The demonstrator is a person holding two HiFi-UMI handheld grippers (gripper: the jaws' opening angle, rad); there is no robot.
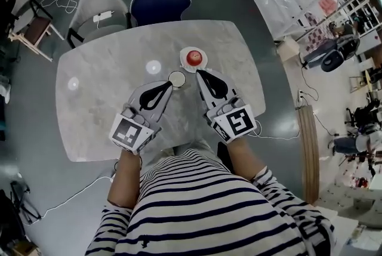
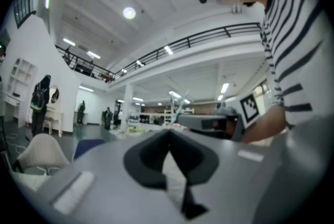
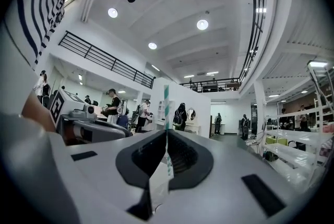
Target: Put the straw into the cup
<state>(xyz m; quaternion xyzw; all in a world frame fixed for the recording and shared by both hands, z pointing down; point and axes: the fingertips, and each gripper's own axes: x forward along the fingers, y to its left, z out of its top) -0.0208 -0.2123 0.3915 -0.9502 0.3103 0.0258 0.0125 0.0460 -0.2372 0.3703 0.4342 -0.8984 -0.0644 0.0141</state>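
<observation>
Head view: the cup (image 1: 176, 78), seemingly empty, stands on the worktop (image 1: 101, 88) between the left tongs (image 1: 169, 86) and right tongs (image 1: 199, 74). Beyond their tips, a saucer (image 1: 184, 64) holds a red fruit (image 1: 193, 57).

Left gripper view: the jaws are pressed together on nothing.

Right gripper view: the jaws clamp the striped straw (image 3: 166, 96). If it goes in tilted, it could catch the rim and topple the unheld cup.

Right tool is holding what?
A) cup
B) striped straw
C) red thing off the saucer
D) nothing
B: in the right gripper view the right tool is closed on the green-and-white striped straw, which stands up between its jaws.
</observation>
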